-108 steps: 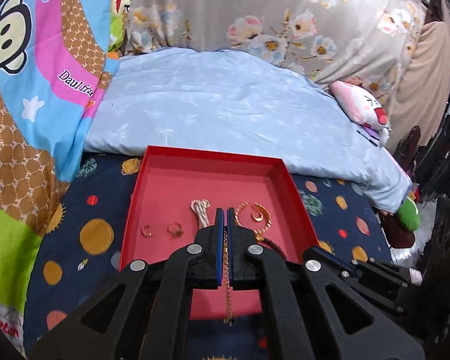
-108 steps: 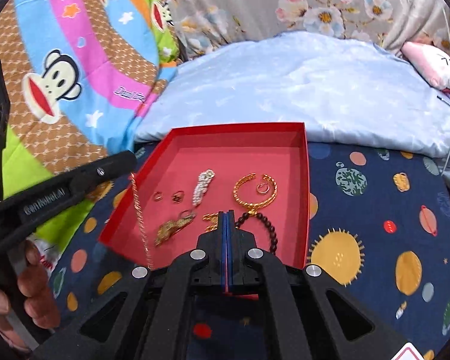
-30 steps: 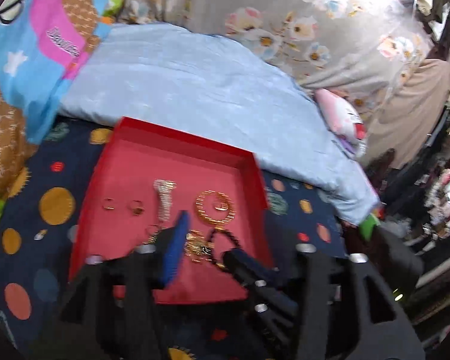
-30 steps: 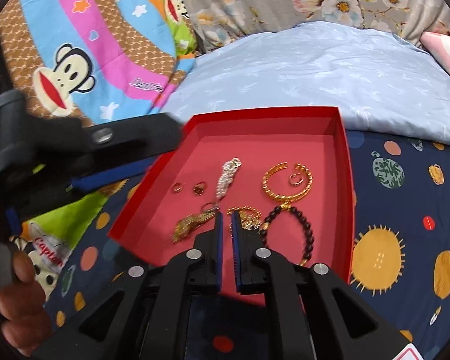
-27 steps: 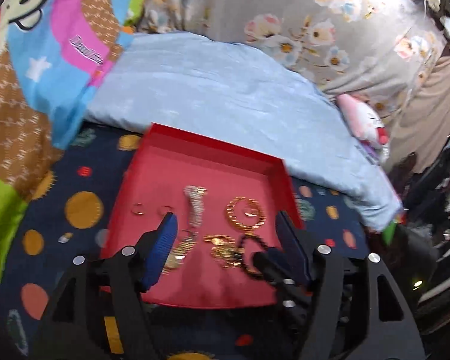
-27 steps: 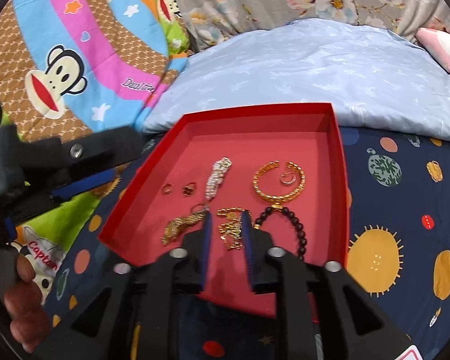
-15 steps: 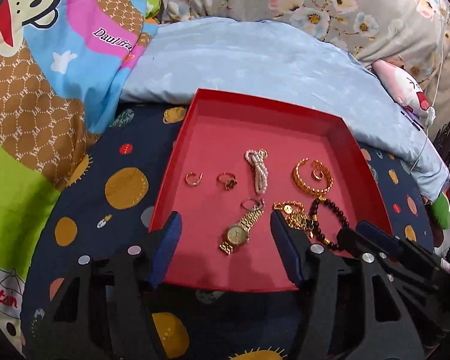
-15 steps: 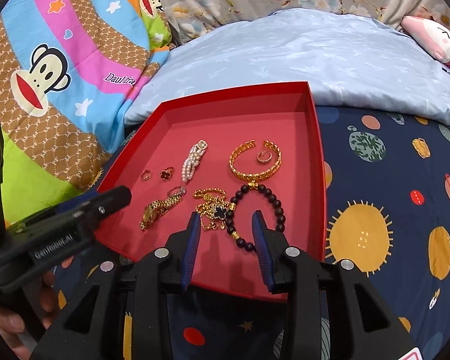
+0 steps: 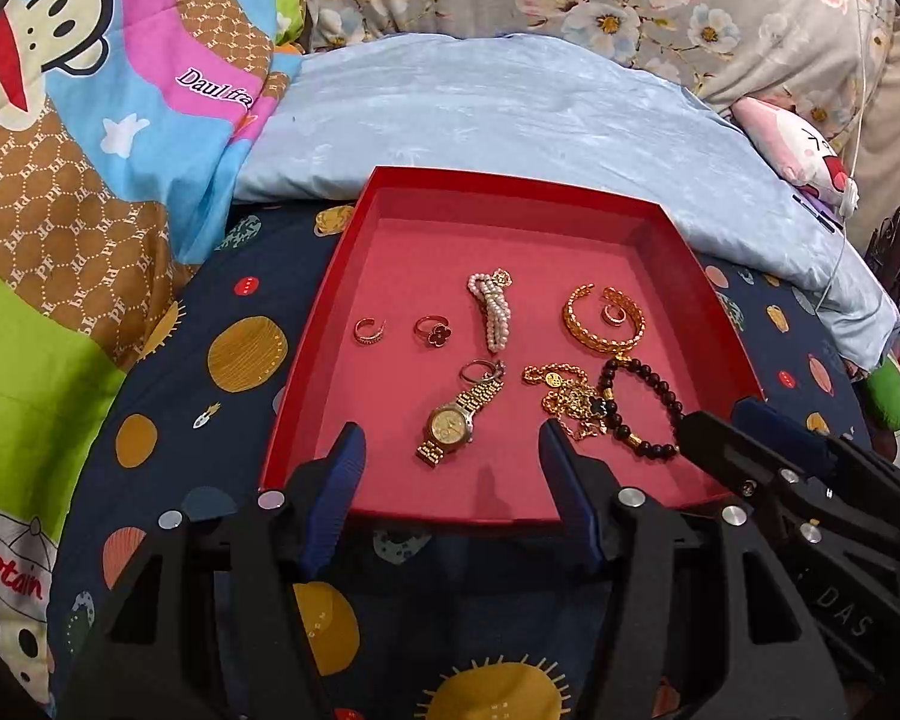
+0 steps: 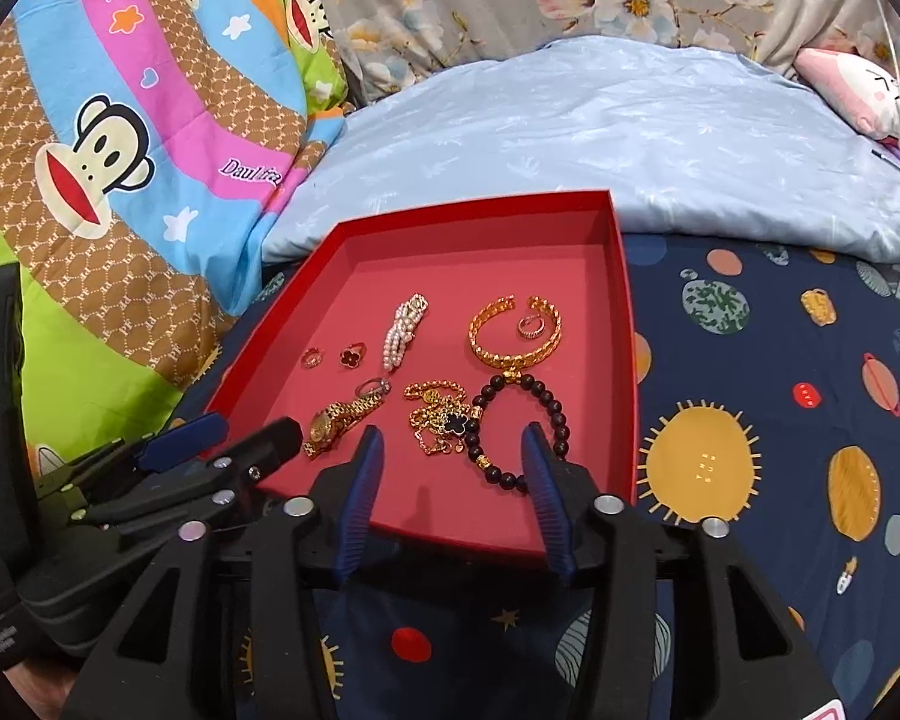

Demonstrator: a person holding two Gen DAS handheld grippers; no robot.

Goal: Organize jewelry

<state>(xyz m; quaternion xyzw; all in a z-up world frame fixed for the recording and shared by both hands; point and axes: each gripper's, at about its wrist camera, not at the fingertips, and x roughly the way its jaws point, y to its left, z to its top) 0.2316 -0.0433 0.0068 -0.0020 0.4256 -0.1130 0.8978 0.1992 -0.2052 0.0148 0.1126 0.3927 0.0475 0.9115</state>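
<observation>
A red tray [image 9: 306, 372] lies on the dark planet-print sheet and holds the jewelry. In it are a gold watch [image 9: 453, 420], a tangled gold chain [image 9: 564, 396], a black bead bracelet [image 9: 648, 408], a gold bangle [image 9: 600, 324], a pearl piece [image 9: 492, 312] and two rings [image 9: 369, 330]. My left gripper [image 9: 450, 450] hovers open over the tray's near edge, above the watch, holding nothing. My right gripper [image 10: 452, 444] is above the chain [image 10: 438, 420] and bead bracelet [image 10: 534, 414]; its jaws are opening and grip nothing.
A pale blue pillow [image 9: 510, 108] lies behind the tray, and a monkey-print blanket [image 9: 90, 120] is piled on the left. A pink plush toy [image 9: 798, 138] sits at the far right. The right gripper's fingers [image 9: 750, 426] reach in over the tray's right corner.
The gold chain that my left gripper held shut now lies in the tray and the left jaws stand apart. My right jaws went from nearly shut to wide. The left gripper sank and tilted toward the tray.
</observation>
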